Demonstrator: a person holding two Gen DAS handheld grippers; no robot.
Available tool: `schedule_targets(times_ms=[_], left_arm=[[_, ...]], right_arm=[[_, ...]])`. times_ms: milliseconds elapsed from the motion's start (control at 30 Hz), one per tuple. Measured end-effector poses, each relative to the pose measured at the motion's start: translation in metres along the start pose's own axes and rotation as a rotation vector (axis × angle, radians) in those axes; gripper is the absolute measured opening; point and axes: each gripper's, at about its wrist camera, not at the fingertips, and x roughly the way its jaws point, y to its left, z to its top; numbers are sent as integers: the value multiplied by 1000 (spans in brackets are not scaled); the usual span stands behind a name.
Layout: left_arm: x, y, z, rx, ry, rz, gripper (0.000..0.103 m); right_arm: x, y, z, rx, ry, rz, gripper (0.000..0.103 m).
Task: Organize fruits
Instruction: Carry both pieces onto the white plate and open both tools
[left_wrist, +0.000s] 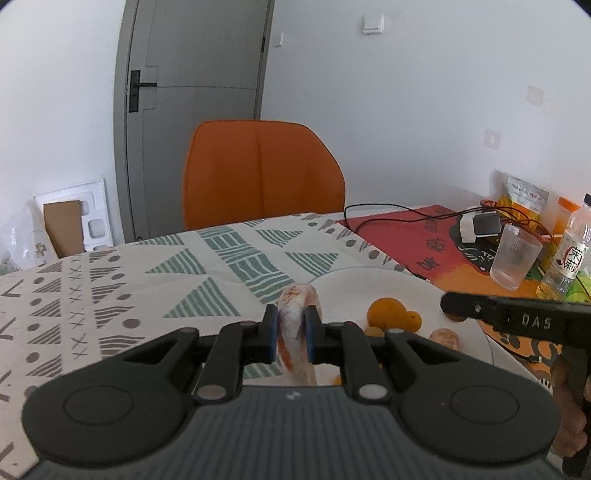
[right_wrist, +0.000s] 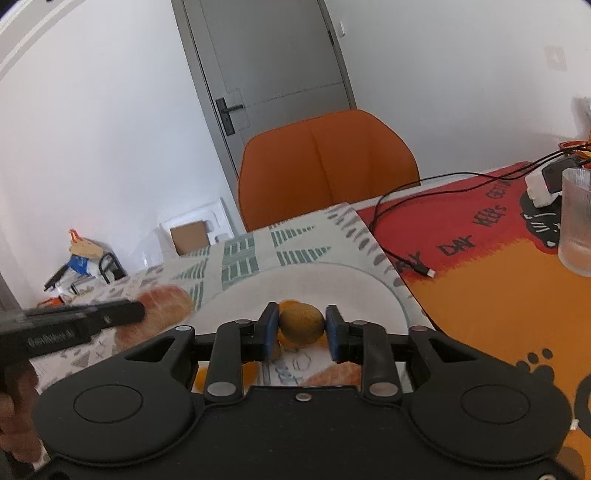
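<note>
My left gripper (left_wrist: 291, 332) is shut on a pale fruit with red streaks (left_wrist: 295, 314), held above the patterned cloth just left of the white plate (left_wrist: 354, 280). On the plate lie a large orange (left_wrist: 386, 314), a small orange (left_wrist: 413, 321) and a pale orange fruit (left_wrist: 445, 338). My right gripper (right_wrist: 302, 321) hangs over the plate (right_wrist: 369, 291), jaws part open. A brown-green kiwi (right_wrist: 302, 326) sits between its blue pads, which stand close beside it without a visible squeeze. The left gripper (right_wrist: 138, 312) and its fruit (right_wrist: 166, 301) show blurred at left.
An orange chair (left_wrist: 258, 170) stands behind the table. To the right lies a red and orange mat (right_wrist: 498, 280) with a black cable (right_wrist: 406, 262), a ribbed glass (right_wrist: 576, 229), a charger block (left_wrist: 476, 225) and a drink bottle (left_wrist: 569, 251). A hand (right_wrist: 14, 406) holds the left gripper.
</note>
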Motion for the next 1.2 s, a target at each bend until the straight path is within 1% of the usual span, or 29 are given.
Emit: schedule_targets(times_ms=[67,200,300,467,500,533,567,600,633,767,867,933,1000,1033,1100,1167,1200], left_arm=[[6,-3,0,1,11,-5,13],[16,-9,-1,2,22,-7,13],[21,-13,-1,-1,26,-11,14],[24,-21,0,29,39,-2,22],[22,-20,1,25,40,-12,28],[21,-19,0,19,40,-18,38],[19,-18,0,16,38,-17,43],[17,-17,0,15,33,-11,50],[14,-17,0,16,26,-6,53],[6,-15,1,18,18,11,59],[-1,-13,0,22,8,28,67],[-7,-12,0,25,2,41,75],[-13,-11,0,26,-3,47,80],[-17,-10,-1,23,-8,52,82],[-22,-8,-2,14,-12,61,83],[-24,-6,-4,7,-8,71,84],[-26,-5,-4,3,-5,79,84]], right_arm=[[-1,-1,1,1,-3,-3,45],[-4,-8,-3,16,3,-1,45],[-7,-17,-8,40,13,-16,46],[-11,-29,-15,75,24,-35,46],[-11,-31,-16,80,25,-36,46],[-11,-32,-16,84,25,-35,46],[-12,-32,-16,86,24,-33,47],[-12,-31,-16,88,23,-31,47],[-12,-31,-17,88,22,-29,48],[-13,-28,-18,87,19,-22,50],[-16,-25,-18,88,18,-17,51],[-19,-23,-17,87,14,-13,53],[-22,-19,-16,81,7,-13,57],[-23,-17,-16,75,3,-16,58],[-27,-13,-15,63,-8,-23,59],[-30,-10,-16,67,-12,-14,60],[-32,-9,-16,67,-14,-7,61]])
